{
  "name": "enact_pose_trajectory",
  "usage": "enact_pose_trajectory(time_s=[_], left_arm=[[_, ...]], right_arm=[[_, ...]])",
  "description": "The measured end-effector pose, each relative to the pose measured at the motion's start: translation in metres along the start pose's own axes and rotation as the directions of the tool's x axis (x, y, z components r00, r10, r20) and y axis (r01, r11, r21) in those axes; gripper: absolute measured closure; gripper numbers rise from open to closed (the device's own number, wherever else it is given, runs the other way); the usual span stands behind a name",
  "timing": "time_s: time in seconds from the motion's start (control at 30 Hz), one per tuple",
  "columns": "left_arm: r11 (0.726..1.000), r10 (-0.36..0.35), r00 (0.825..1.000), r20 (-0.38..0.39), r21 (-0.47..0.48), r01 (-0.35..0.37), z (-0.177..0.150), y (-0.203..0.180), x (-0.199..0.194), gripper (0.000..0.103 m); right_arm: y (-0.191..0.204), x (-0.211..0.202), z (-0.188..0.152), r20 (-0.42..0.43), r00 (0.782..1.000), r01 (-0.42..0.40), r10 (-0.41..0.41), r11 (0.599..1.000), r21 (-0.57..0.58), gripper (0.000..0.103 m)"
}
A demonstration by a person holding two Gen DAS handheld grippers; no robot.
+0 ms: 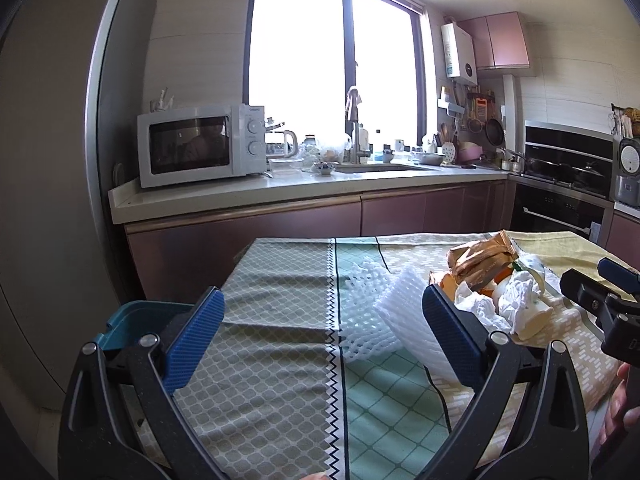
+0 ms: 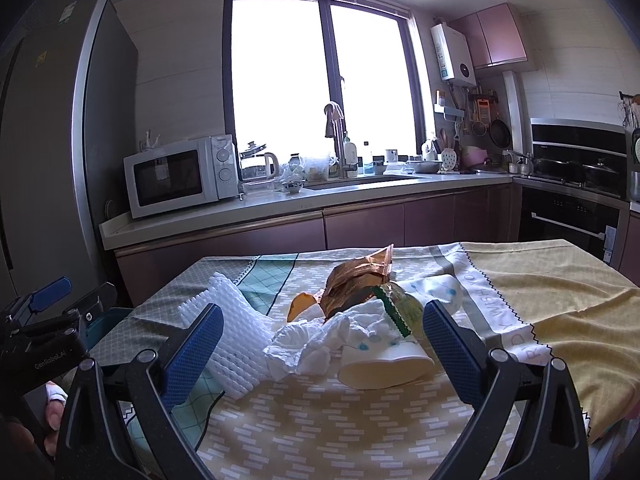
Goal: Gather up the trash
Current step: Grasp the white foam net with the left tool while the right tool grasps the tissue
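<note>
A heap of trash lies on the cloth-covered table (image 1: 280,320): white foam netting (image 1: 372,320) (image 2: 236,340), a gold snack wrapper (image 1: 480,260) (image 2: 356,280), crumpled white tissue (image 1: 516,296) (image 2: 316,344), a tipped paper cup (image 2: 384,364) and an orange piece (image 2: 300,304). My left gripper (image 1: 320,332) is open and empty above the table, left of the heap. My right gripper (image 2: 320,344) is open and empty, its jaws on either side of the tissue and cup. A teal bin (image 1: 136,324) (image 2: 108,320) sits at the table's left edge.
A kitchen counter (image 1: 280,192) with a microwave (image 1: 200,144), sink and clutter runs behind the table. A stove and oven (image 1: 560,200) stand at the right. A grey fridge (image 2: 48,140) stands at the left. A yellow cloth (image 2: 560,292) covers the table's right side.
</note>
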State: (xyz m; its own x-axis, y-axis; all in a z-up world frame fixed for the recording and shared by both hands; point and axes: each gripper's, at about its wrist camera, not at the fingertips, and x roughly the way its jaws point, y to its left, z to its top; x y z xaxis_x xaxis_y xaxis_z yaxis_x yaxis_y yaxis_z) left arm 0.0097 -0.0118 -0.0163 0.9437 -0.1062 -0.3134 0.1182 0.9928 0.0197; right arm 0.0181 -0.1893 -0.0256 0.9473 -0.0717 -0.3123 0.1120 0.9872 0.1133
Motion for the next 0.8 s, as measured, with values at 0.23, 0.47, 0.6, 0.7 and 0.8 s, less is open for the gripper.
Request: enact_pose_trajectory(time_s=[0.23,0.47,0.6,0.7,0.8], left_arm=[[0.993,-0.113,0.986,-0.125,0.008,0.115,-0.006,-0.009,0.038,0.006],[0.975,-0.217,0.947,-0.238,-0.011,0.221,-0.015,-0.026,0.077,0.018],[0.968,-0.250,0.929,-0.272,-0.038,0.249,-0.016,-0.030,0.099,0.028],[0.959,-0.283,0.912,-0.296,-0.072,0.274,-0.015,-0.031,0.111,0.036],[0.950,-0.312,0.894,-0.322,-0.104,0.295,-0.014,-0.032,0.124,0.057]], right_arm=[[-0.017,0.021,-0.007,-0.096,0.995,-0.019,0.022,0.999,0.032,0.007],[-0.022,0.052,-0.003,-0.166,0.983,-0.064,0.074,0.996,0.063,0.016],[-0.025,0.073,-0.002,-0.206,0.974,-0.078,0.095,0.993,0.089,0.017],[-0.027,0.083,-0.004,-0.234,0.965,-0.095,0.120,0.989,0.114,0.021],[-0.029,0.091,-0.006,-0.256,0.955,-0.117,0.150,0.983,0.140,0.035]])
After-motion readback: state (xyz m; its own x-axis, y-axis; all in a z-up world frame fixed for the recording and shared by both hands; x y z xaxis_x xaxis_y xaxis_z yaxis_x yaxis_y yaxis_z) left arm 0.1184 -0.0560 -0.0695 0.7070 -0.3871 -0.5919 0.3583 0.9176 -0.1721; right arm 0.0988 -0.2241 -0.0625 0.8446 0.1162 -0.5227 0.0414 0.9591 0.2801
